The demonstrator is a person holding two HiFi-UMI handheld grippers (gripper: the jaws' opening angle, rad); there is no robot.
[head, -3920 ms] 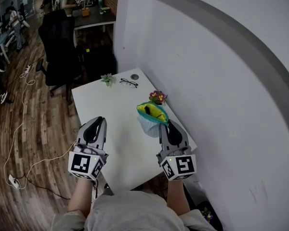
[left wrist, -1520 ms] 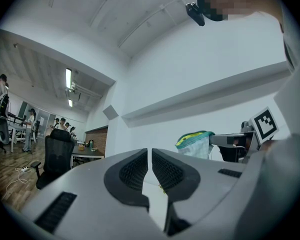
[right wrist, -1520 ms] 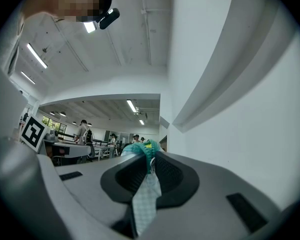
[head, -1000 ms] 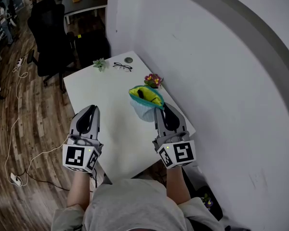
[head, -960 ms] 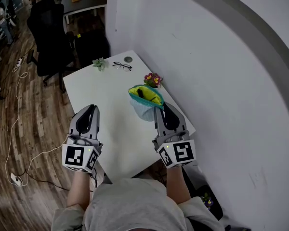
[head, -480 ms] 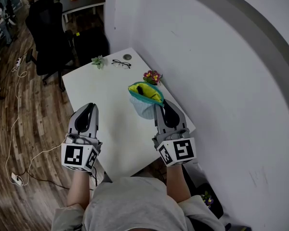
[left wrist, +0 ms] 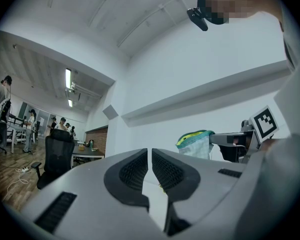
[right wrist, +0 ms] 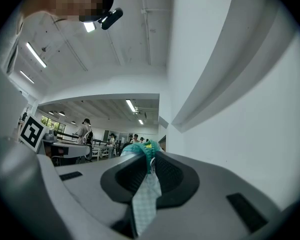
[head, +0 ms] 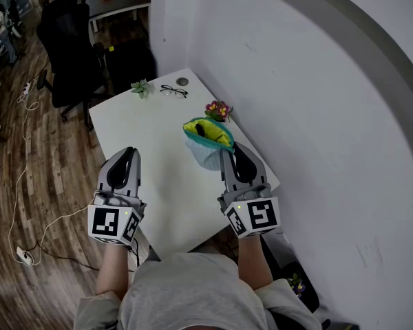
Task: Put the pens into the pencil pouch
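I am holding the pencil pouch (head: 208, 141) up off the white table (head: 158, 157) with the right gripper (head: 228, 155), whose jaws are clamped on the checked fabric just below the teal rim, so the mouth is facing up and showing its yellow lining. A dark shape (head: 200, 126) is lying inside that lining; I am guessing it is a pen, but I cannot tell for sure. The left gripper (head: 129, 154) is hovering over the table's near edge with its jaws together and nothing between them. I am seeing no loose pen on the table, only glasses (head: 173, 91) and a small pot of flowers (head: 218, 109) toward the far end. To do this step well, I am thinking the right grip should stay firm on the cloth and level, so the mouth does not sag or spill. The left jaws would need to part before reaching for any pen, then bring it in tip first over the rim.
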